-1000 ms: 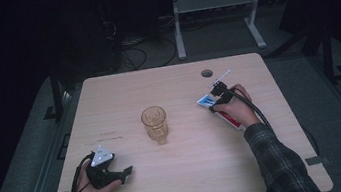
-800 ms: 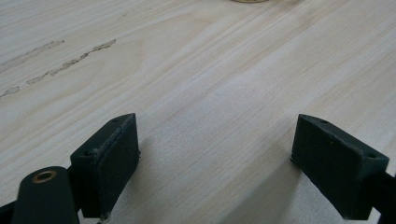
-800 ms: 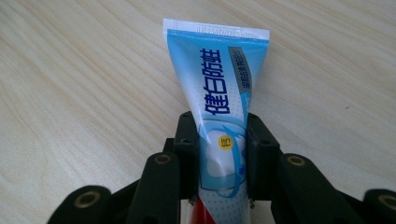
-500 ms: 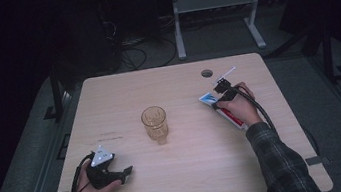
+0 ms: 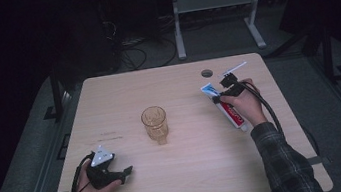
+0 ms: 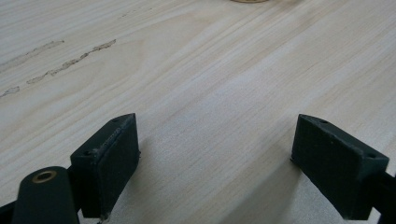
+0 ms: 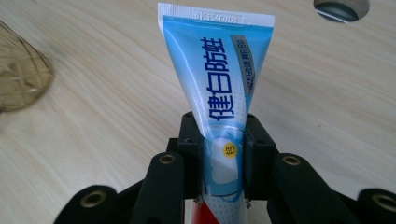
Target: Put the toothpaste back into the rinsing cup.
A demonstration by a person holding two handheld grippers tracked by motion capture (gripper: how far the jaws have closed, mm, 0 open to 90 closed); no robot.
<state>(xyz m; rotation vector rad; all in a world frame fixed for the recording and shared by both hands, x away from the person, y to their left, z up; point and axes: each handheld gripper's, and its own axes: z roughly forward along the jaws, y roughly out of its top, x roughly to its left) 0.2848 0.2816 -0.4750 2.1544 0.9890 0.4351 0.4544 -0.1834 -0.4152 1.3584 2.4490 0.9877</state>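
A blue, white and red toothpaste tube [image 7: 219, 70] stands between my right gripper's [image 7: 224, 135] jaws, which have just been closing and now press on its sides. Its crimped flat end points away from the hand. From the high view, the right gripper [image 5: 223, 91] holds the tube [image 5: 231, 113] at the table's right side, tilted, with the red cap end toward the person. My left gripper [image 5: 128, 172] rests open near the front left of the table [image 5: 196, 183]. Nothing but bare wood lies between its pads [image 6: 109, 158].
An amber drinking glass [image 5: 154, 123] stands upright mid-table, and its edge shows at the left of the right gripper view [image 7: 18, 74]. A round cable hole [image 5: 206, 73] and a thin white stick-like thing [image 5: 234, 69] lie beyond the right gripper.
The right gripper has closed on the toothpaste tube and risen slightly, shifting a little toward the far edge. The left gripper and the glass have stayed put.
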